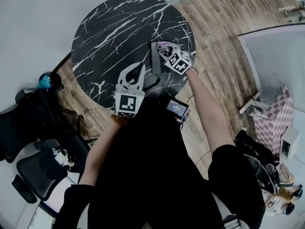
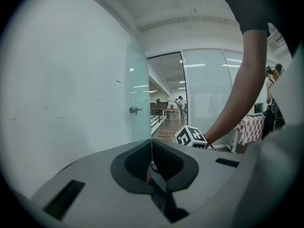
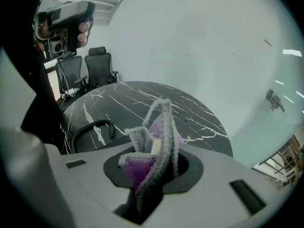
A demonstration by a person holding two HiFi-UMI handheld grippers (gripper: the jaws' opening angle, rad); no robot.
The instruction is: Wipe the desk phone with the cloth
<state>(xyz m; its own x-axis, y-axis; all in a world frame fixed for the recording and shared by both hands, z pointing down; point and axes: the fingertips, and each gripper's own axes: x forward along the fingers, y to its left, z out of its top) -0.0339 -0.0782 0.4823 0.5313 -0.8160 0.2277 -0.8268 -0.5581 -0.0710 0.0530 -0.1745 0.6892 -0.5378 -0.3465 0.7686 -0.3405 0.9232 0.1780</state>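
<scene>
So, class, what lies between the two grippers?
The dark desk phone lies between left gripper and right gripper holding the cloth; head view shows it.

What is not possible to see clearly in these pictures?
Desk phone: in the head view, partly under the right gripper and cloth; dark, no keys visible.
Right gripper view: only the coiled cord shows; the gripper body hides the phone.
Table: out of the left gripper view.

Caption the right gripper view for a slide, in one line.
Right gripper shut on a grey-and-purple cloth over the black marble table, with a coiled cord at left.
</scene>
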